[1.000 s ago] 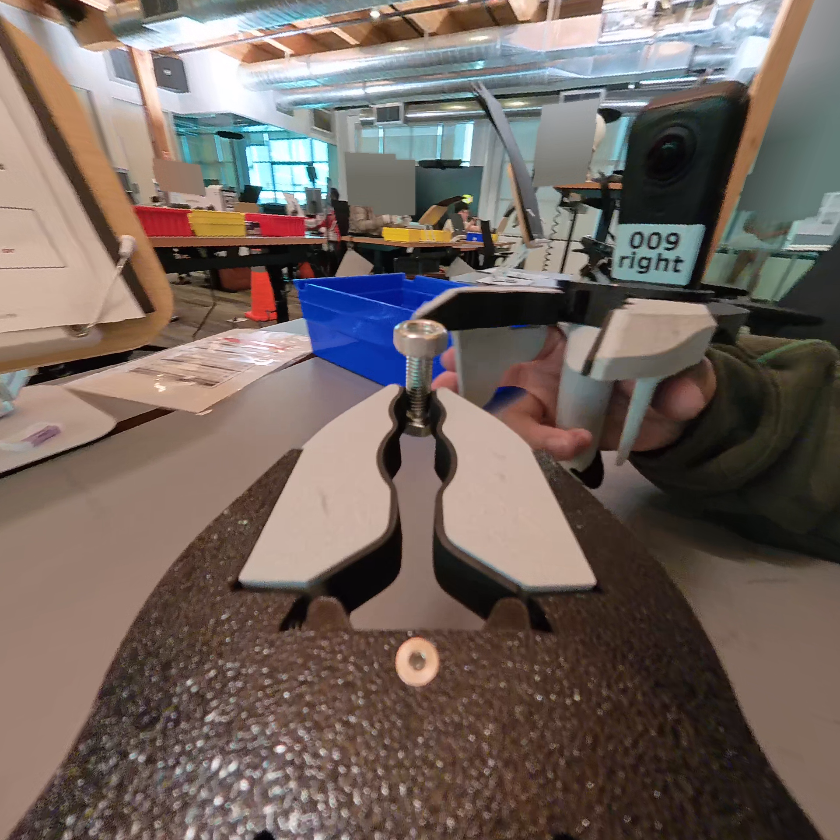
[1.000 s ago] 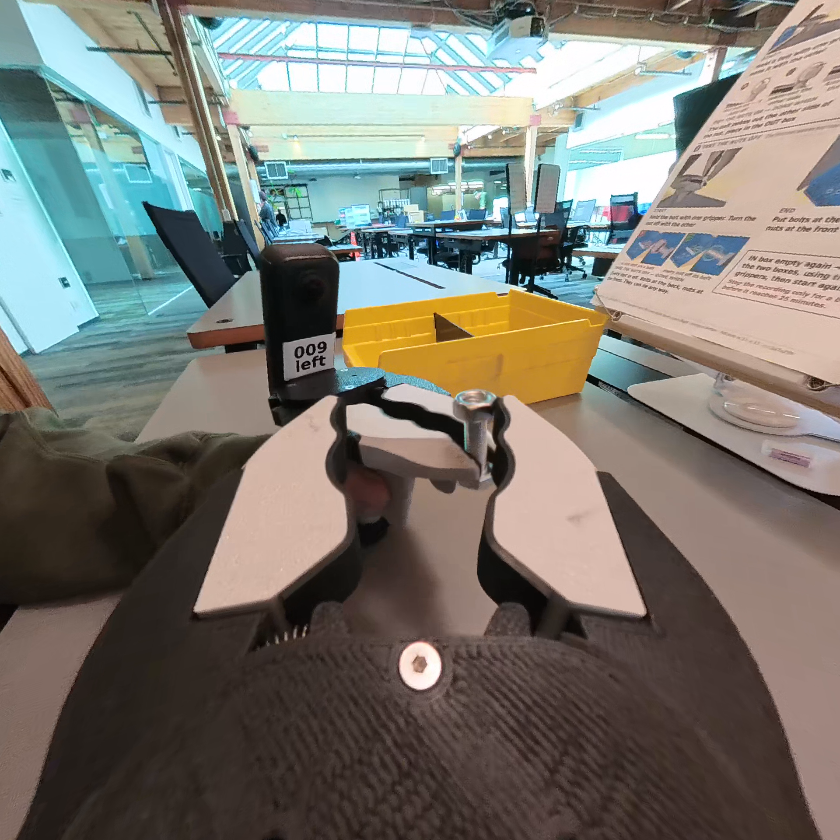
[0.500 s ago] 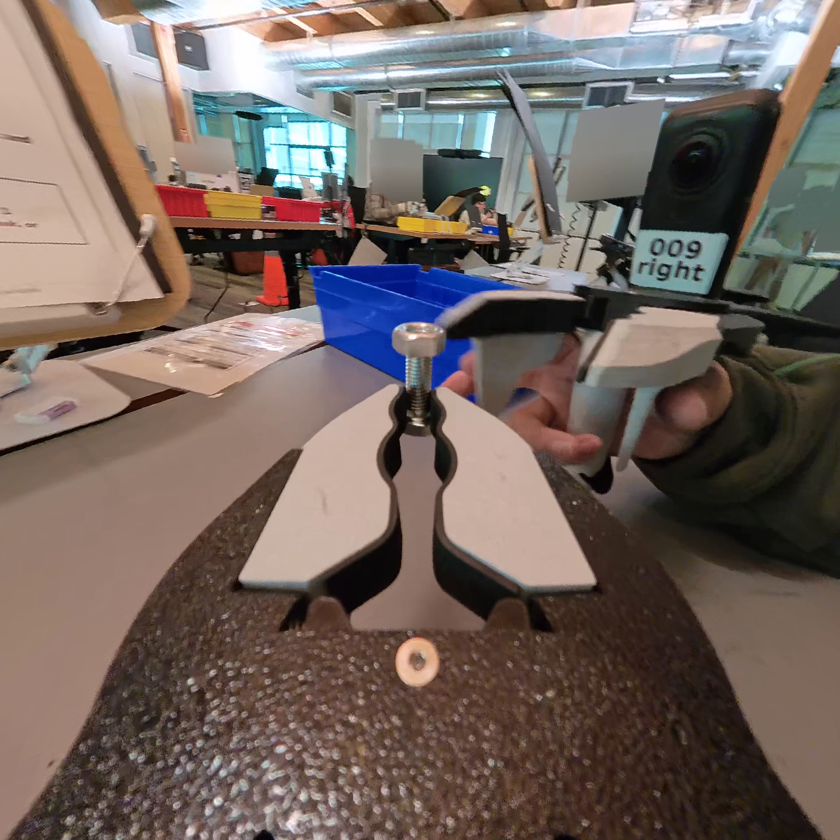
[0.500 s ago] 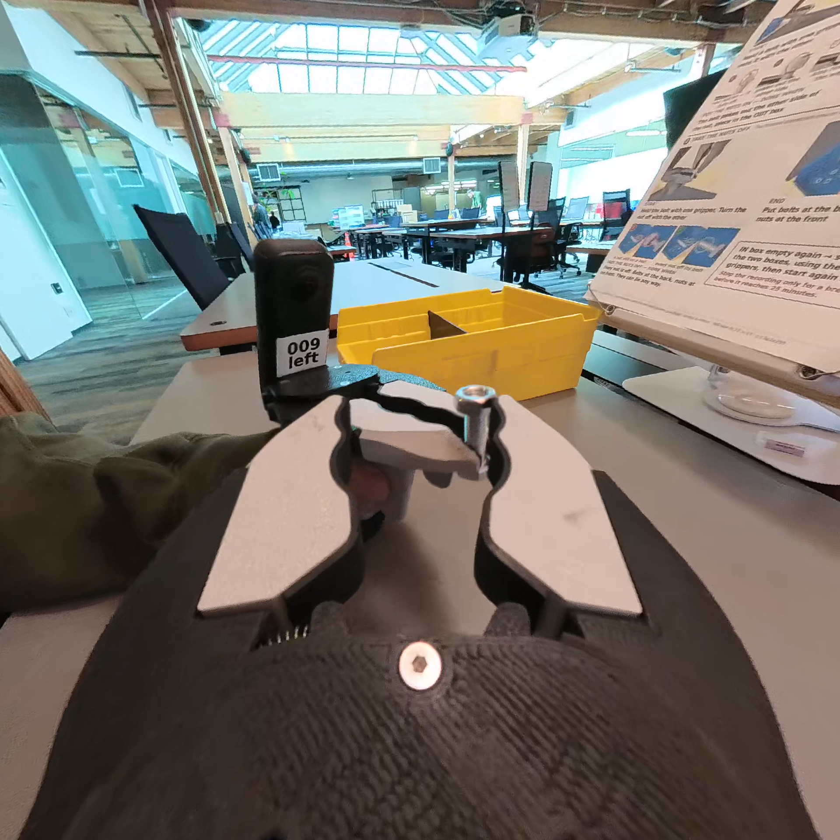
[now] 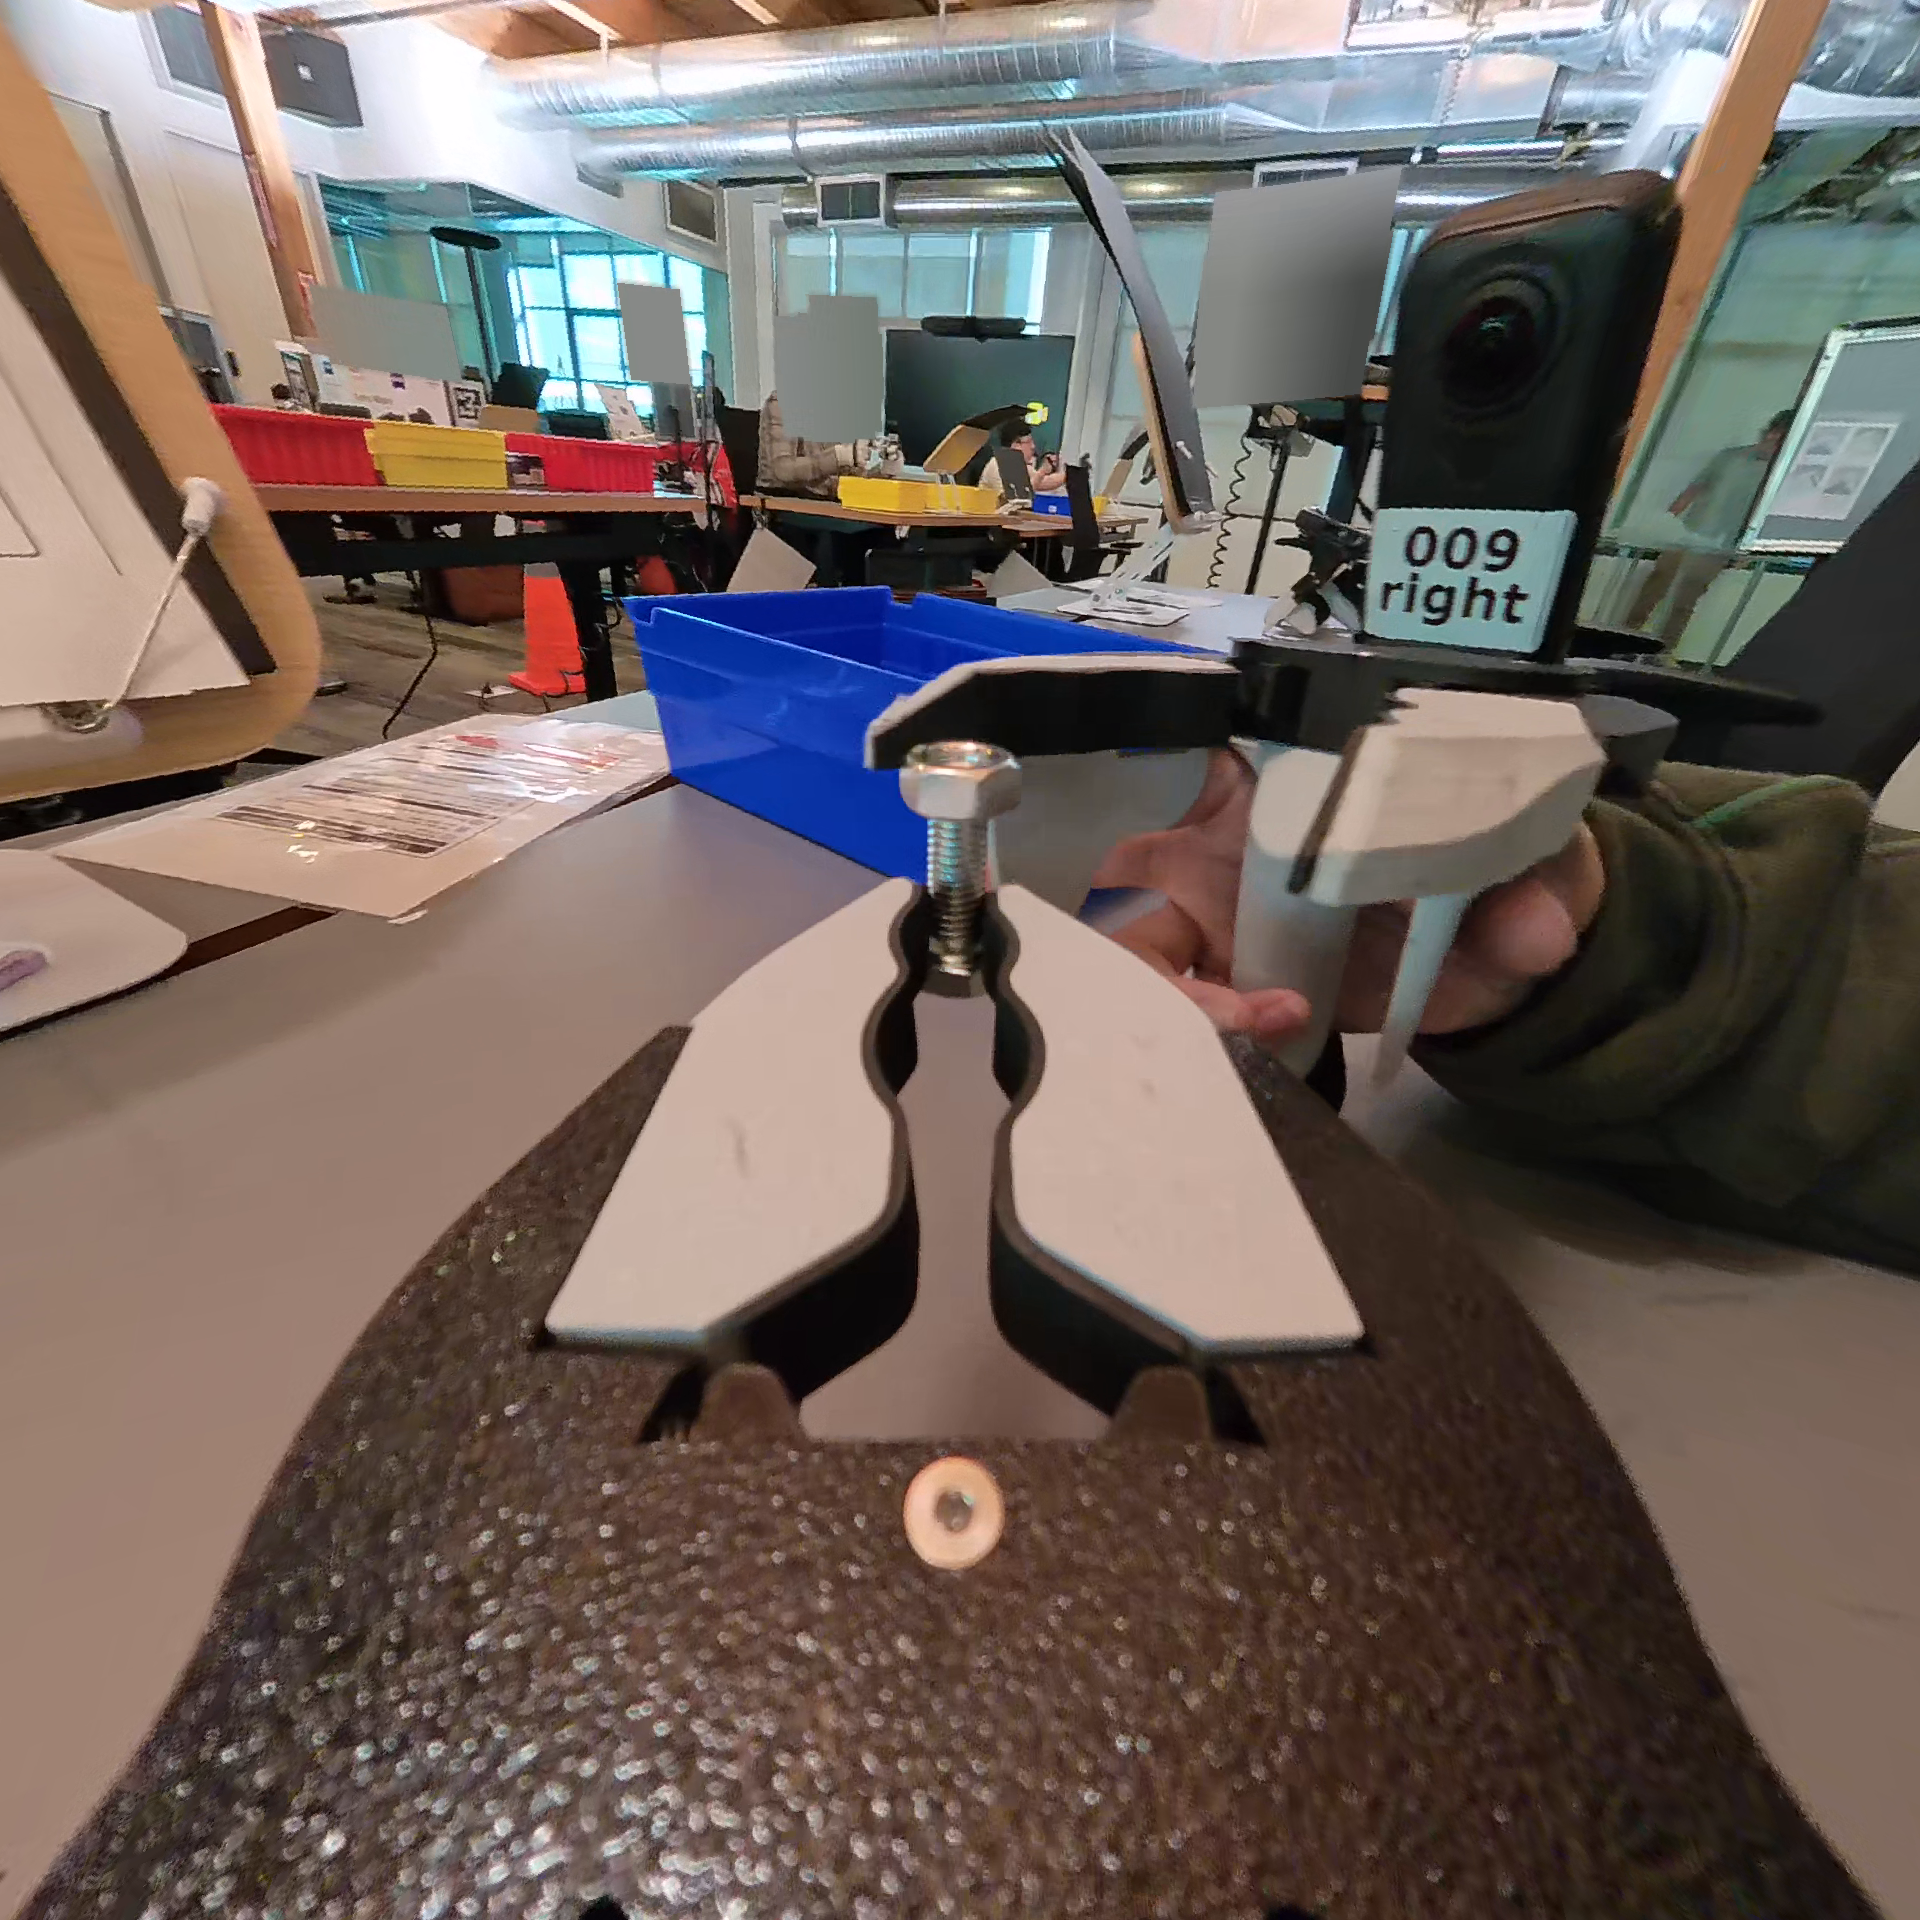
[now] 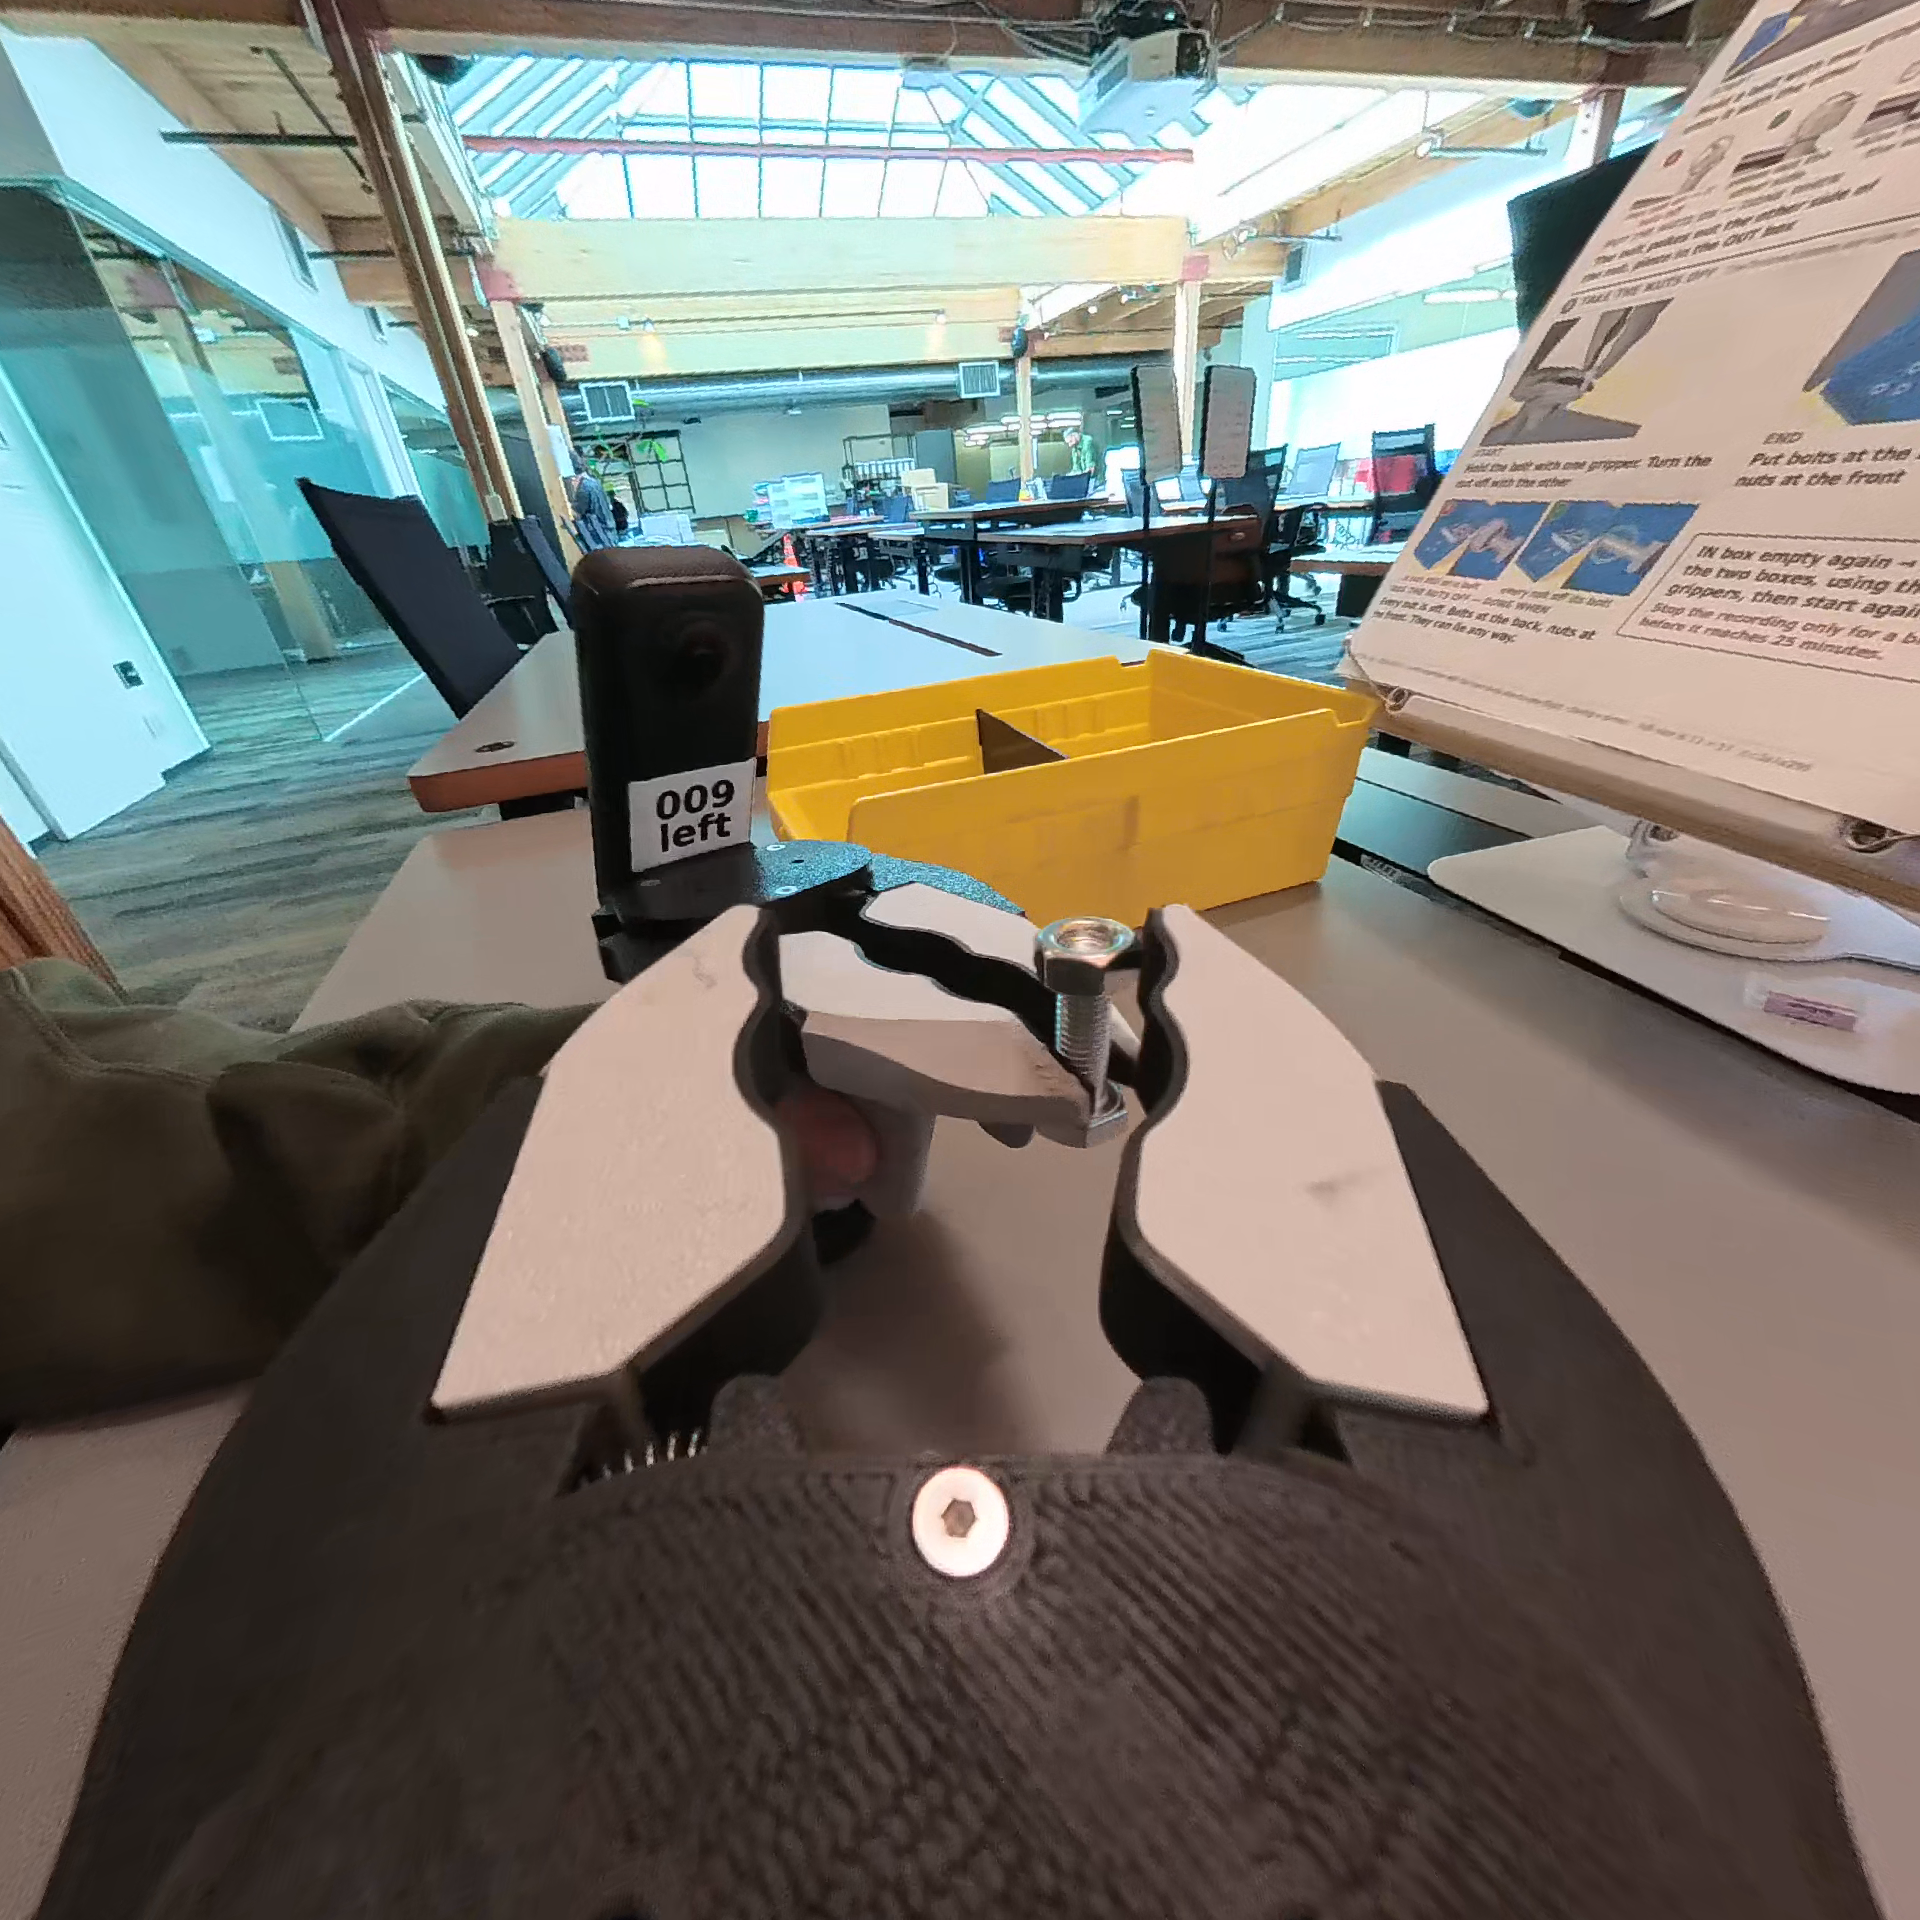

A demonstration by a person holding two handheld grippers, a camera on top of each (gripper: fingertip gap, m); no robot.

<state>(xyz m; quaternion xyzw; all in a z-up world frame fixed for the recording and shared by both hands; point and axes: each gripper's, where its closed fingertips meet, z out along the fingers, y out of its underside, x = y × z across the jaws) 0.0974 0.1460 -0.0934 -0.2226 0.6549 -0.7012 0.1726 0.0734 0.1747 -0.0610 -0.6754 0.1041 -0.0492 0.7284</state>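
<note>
The left gripper (image 5: 956, 940) clamps the lower end of a bolt (image 5: 958, 831), which stands upright, head uppermost, above the table (image 5: 312, 1122). The right gripper (image 6: 956, 997) faces it from the opposite side; its spread fingers flank the bolt head without visible contact. In the left wrist view, a bin (image 5: 790, 686) sits on the table behind the bolt and a printed sheet (image 5: 416, 795) lies to its left. In the right wrist view, a second bin (image 6: 1101, 800) sits behind the left gripper, with an instruction board (image 6: 1704, 457) on a stand to its right.
</note>
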